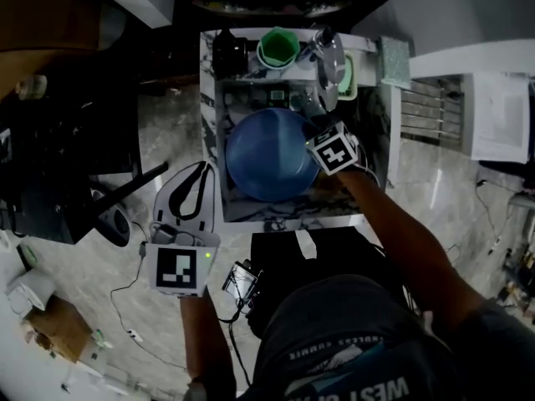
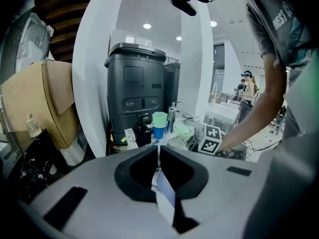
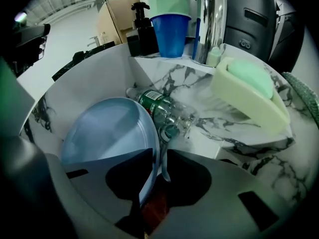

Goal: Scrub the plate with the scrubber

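A marbled sink (image 1: 378,140) holds the blue plate (image 1: 269,153), with the right hand-held gripper (image 1: 318,137) at its right rim. Left gripper view: the left hand-held gripper (image 2: 158,152) pinches a pale flat piece (image 2: 167,190). Right gripper view: the jaws are slightly parted astride the rim; a bottle (image 3: 158,108) crowds it, with a green brush (image 3: 249,88) beyond. Scrubbing looks unstarted.

The plate (image 1: 269,155) lies in the sink (image 1: 378,140), its rim between my right tool's (image 3: 158,158) jaws. A bottle (image 3: 160,109) lies just behind it. On the surface behind stand pump (image 1: 228,54), cups (image 1: 278,47) and tap (image 1: 328,57), left to right. The scrubber (image 3: 249,88) is at the back right. My left tool (image 2: 158,151) is outside, left of the sink.
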Available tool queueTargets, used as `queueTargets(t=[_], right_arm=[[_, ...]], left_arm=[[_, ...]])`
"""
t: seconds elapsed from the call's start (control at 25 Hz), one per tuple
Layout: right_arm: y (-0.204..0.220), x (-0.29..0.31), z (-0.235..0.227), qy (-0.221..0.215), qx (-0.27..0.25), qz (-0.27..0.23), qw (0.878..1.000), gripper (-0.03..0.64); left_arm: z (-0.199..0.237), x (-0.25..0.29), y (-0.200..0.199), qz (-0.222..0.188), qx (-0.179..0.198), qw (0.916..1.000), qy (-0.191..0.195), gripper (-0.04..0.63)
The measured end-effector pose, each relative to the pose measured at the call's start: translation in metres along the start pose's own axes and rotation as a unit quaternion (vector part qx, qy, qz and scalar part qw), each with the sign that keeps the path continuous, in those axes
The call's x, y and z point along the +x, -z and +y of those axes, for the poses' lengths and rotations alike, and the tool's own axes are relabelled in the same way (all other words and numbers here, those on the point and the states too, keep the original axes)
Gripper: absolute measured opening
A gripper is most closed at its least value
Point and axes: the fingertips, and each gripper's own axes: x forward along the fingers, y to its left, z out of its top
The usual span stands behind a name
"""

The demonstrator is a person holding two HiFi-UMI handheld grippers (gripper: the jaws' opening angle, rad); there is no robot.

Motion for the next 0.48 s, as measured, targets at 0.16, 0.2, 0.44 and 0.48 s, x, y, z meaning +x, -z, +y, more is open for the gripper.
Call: queueTargets(t=[0.16,0.2,0.44,0.48], right_arm=[[-0.002,0.001,0.001,0.008,-0.018,-0.006,1.000,0.098],[-0.004,0.001,0.002,0.011,-0.025,-0.009,1.000,0.086],[-0.010,-0.005,0.004,0.030,-0.062,-0.017,0.997,0.061],[-0.011,-0.006,0.004,0.032,-0.064,-0.018,0.997,0.060]], left_arm=[[0.001,0.000,0.004,0.000,-0.002,1.0000,0.001,0.006],[0.001,0.000,0.004,0.001,-0.001,1.0000,0.001,0.006],[0.002,-0.004,0.007,0.001,-0.003,1.0000,0.000,0.006],[0.002,-0.004,0.008,0.001,-0.002,1.0000,0.000,0.006]])
